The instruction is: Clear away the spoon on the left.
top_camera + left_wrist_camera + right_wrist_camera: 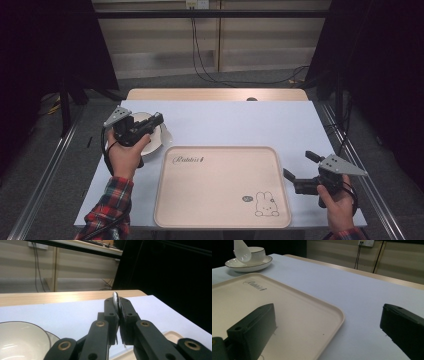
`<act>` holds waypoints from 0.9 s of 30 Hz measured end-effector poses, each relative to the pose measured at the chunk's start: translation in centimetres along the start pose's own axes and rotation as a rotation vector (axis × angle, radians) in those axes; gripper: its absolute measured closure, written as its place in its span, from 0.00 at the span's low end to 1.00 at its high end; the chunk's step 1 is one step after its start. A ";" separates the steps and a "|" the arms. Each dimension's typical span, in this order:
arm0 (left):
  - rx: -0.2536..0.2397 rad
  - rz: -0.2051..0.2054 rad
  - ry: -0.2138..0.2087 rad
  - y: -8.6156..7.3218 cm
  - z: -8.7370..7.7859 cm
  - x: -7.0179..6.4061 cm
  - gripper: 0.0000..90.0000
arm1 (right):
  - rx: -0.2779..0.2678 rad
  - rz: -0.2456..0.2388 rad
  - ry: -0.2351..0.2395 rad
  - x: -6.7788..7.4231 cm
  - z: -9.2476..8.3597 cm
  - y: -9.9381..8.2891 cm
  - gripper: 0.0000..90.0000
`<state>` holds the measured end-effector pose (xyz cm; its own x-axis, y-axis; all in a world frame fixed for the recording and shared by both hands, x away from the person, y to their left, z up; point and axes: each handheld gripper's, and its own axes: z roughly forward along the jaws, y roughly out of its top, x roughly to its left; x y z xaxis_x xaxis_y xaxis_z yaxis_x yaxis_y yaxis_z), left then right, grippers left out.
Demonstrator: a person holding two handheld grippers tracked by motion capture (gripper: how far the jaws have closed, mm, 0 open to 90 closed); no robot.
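Note:
A white spoon (242,251) is held tilted over a white bowl (257,251) that stands on a white saucer (249,265). My left gripper (156,121) is over the saucer (159,142) at the table's left, shut on the spoon's thin handle (115,298). The spoon's scoop (166,136) hangs past the saucer's right rim. In the left gripper view the bowl (20,340) lies low at the left. My right gripper (299,164) stands open just right of the beige tray (220,185), nothing between its jaws.
The tray (287,305) has a rabbit drawing (265,204) and lies at the front middle of the pale blue table cover (225,122). A wooden table edge (215,94) runs along the back. Dark curtains flank both sides.

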<state>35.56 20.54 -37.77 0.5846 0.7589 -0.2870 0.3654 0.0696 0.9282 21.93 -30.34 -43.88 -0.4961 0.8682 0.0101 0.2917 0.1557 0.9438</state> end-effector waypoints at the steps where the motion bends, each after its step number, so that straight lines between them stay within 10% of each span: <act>1: 0.000 0.001 -0.008 -0.1 0.0 -0.1 0.95 | 0.004 0.003 0.000 0.0 0.0 0.0 0.00; 27: 0.079 0.007 -0.194 -2.4 0.2 -3.8 0.95 | 0.008 -0.004 0.016 0.1 0.1 0.0 0.00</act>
<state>32.60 17.37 -38.99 0.7131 0.6197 -0.3278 0.4118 0.0081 0.9112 21.95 -30.22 -43.93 -0.5105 0.8598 0.0121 0.2960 0.1625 0.9413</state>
